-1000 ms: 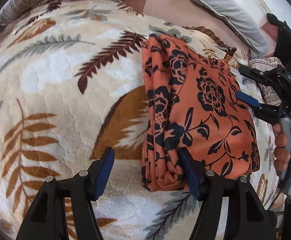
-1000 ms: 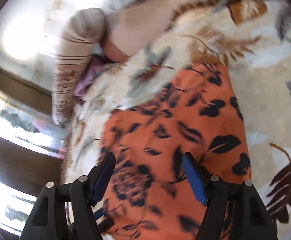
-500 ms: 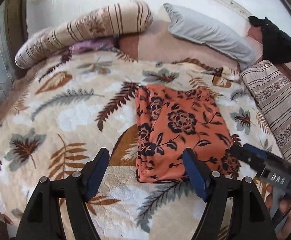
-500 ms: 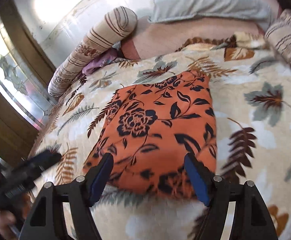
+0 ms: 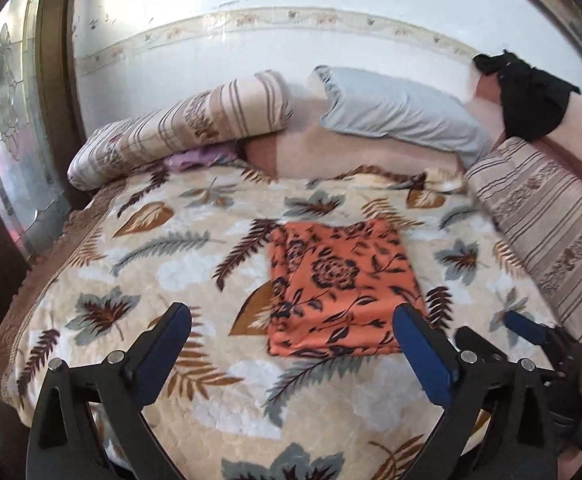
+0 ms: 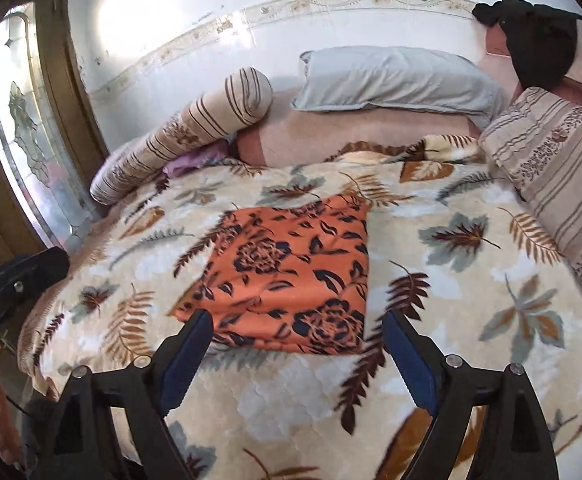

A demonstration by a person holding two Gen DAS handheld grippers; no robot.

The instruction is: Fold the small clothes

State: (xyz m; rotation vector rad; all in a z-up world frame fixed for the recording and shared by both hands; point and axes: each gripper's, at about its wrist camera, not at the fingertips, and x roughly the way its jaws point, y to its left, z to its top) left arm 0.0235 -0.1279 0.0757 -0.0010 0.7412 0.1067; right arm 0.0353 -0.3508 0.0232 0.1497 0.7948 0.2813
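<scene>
An orange garment with a black flower print [image 5: 339, 288] lies folded into a flat rectangle in the middle of the leaf-patterned blanket [image 5: 171, 264]. It also shows in the right wrist view [image 6: 291, 276]. My left gripper [image 5: 291, 344] is open and empty, held back above the bed's near side, apart from the garment. My right gripper [image 6: 297, 348] is open and empty, also drawn back from the garment's near edge. The right gripper shows in the left wrist view at the lower right [image 5: 531, 332]. The left gripper's body shows at the left edge of the right wrist view [image 6: 15, 280].
A striped bolster [image 5: 179, 128] and a grey pillow [image 5: 395, 112] lie at the head of the bed. A striped cushion [image 5: 547, 216] lies along the right side. A black cloth [image 5: 531, 96] hangs on the headboard. A glass door [image 6: 23, 132] stands to the left.
Both grippers have pulled back and up from the folded garment, which stays flat on the blanket. The views now take in the whole bed.
</scene>
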